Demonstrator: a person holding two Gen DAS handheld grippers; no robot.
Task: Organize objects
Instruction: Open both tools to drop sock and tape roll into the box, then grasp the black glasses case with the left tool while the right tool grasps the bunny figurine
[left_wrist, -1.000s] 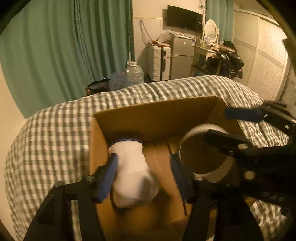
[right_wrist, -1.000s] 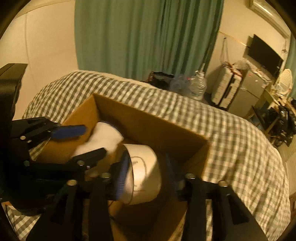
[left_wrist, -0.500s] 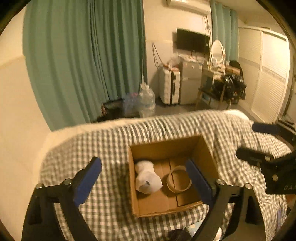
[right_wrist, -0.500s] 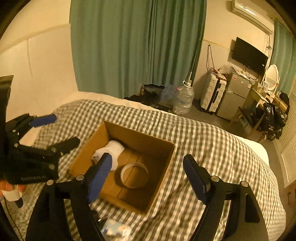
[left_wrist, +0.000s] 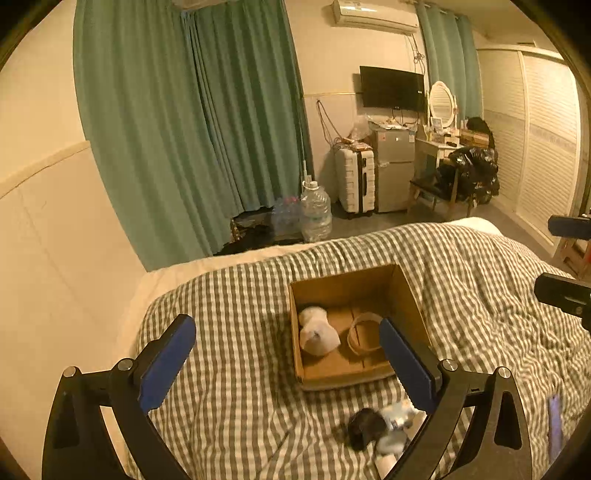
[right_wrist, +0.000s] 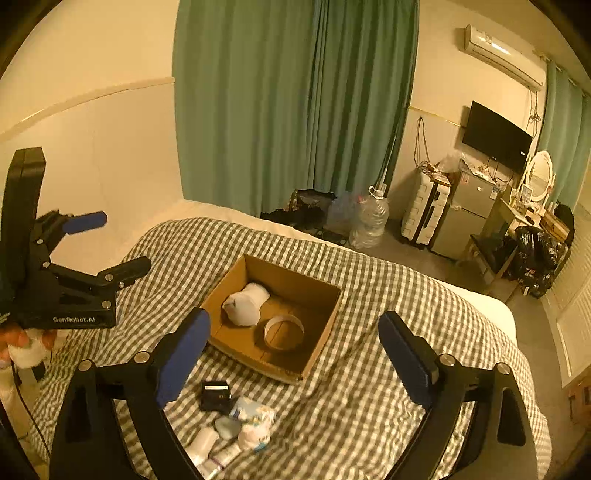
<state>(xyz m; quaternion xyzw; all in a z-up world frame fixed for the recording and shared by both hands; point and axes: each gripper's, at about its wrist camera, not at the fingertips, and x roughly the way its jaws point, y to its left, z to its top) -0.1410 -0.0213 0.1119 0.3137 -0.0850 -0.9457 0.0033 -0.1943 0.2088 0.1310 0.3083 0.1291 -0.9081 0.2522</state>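
Left gripper: fingers spread wide, holding nothing, above the bed.
Right gripper: fingers spread wide, holding nothing.
Box: open cardboard, on the checked blanket, at 12 o'clock from both grippers.
Inside box: white glove at 9 o'clock, tape ring at 3 o'clock, just beside each other.
Loose items: small pile at 6 o'clock from the box.

Cardboard box on checked bedspread, white sock beside tape ring inside, right gripper jaws wide apart
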